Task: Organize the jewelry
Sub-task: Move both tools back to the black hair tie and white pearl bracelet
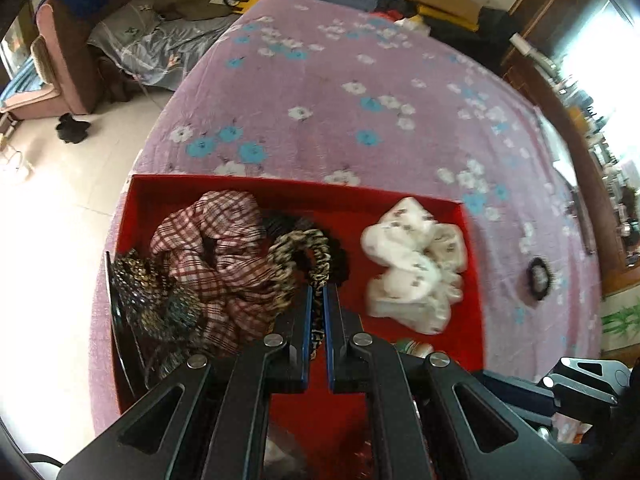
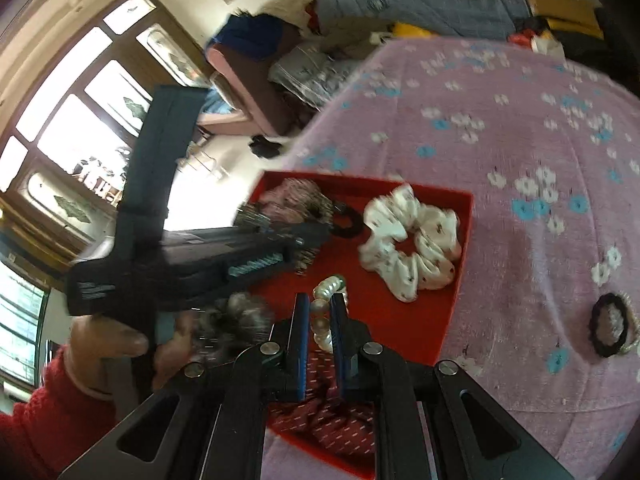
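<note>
A red box (image 1: 472,280) lies on a pink flowered bedspread. In it are a red plaid scrunchie (image 1: 216,240), a glittery dark scrunchie (image 1: 144,292), a white floral scrunchie (image 1: 416,264) and a leopard-print scrunchie (image 1: 300,248). My left gripper (image 1: 318,292) is shut on the leopard-print scrunchie over the box. My right gripper (image 2: 320,304) is shut on a pearl bracelet (image 2: 326,312) above the box's (image 2: 456,272) near part. The white scrunchie (image 2: 408,240) also shows there. A black hair tie with pearls (image 2: 610,324) lies on the bedspread right of the box.
The left gripper's body (image 2: 180,256) and the hand in a red sleeve (image 2: 60,400) cross the left of the right wrist view. A red patterned scrunchie (image 2: 320,416) lies under my right gripper. The bed edge and tiled floor (image 1: 52,220) are to the left.
</note>
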Motion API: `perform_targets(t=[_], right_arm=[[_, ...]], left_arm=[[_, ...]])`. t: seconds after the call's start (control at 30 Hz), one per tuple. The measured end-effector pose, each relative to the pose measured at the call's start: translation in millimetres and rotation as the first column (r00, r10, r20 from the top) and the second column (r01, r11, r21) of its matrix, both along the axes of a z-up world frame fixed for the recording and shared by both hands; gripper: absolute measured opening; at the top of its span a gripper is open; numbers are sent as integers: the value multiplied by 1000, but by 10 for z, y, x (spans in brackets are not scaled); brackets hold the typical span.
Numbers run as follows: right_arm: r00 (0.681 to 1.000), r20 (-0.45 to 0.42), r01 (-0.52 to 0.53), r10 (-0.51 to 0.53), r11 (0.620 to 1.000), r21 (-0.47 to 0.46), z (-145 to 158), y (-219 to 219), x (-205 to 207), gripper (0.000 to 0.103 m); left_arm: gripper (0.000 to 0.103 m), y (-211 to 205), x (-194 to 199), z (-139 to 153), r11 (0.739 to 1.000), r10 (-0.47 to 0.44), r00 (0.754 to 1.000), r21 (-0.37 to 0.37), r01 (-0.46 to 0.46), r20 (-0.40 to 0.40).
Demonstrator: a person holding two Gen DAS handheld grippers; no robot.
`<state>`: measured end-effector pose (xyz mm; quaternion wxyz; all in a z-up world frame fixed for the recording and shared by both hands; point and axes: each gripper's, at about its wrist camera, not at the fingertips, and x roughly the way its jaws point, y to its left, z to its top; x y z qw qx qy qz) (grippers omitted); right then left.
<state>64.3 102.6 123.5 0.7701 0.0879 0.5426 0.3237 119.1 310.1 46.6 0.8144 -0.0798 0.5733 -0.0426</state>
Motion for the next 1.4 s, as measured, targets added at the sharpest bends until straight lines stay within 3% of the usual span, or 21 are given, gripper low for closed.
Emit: perform_targets(t=[0.23, 0.4, 0.5, 0.57, 0.63, 0.67, 0.87, 1.03, 1.23, 1.4], right_arm=[[1000, -18, 4, -5, 998, -56, -216, 4, 41, 12], [1000, -15, 0, -1, 997, -78, -261, 13, 73, 13], [1000, -7, 0, -1, 996, -85, -248, 6, 74, 13], [1000, 6, 0, 0, 996, -85, -218, -7, 66, 17], [1000, 23, 2, 0, 997, -75, -163, -21, 43, 33], [1000, 29, 4, -2, 997, -71, -146, -26, 32, 36], [998, 59, 7, -4, 999, -52, -32, -183, -142, 38], [998, 49, 51, -49, 998, -25, -43, -540, -346, 38], [985, 68, 162, -159, 986, -45, -51, -1269, -518, 38], [948, 79, 315, -307, 943, -107, -156, -2070, -458, 38]], left_arm=[[7, -56, -33, 20, 999, -35, 999, 41, 34, 24], [27, -61, -82, 145, 999, -31, 998, 30, 29, 51], [32, -77, -152, 299, 999, -35, 996, 41, 32, 85], [37, -61, -200, 402, 999, -25, 994, 50, 20, 104], [41, -12, -255, 499, 998, 2, 992, 56, -9, 126], [41, 17, -288, 545, 998, 19, 991, 60, -27, 136], [43, 200, -572, 774, 986, 130, 974, 78, -147, 186], [43, 143, -786, 848, 983, 146, 971, 82, -164, 187], [43, -255, -942, 896, 990, 112, 977, 61, -125, 179], [43, -729, -1032, 920, 998, 48, 982, 41, -57, 185]])
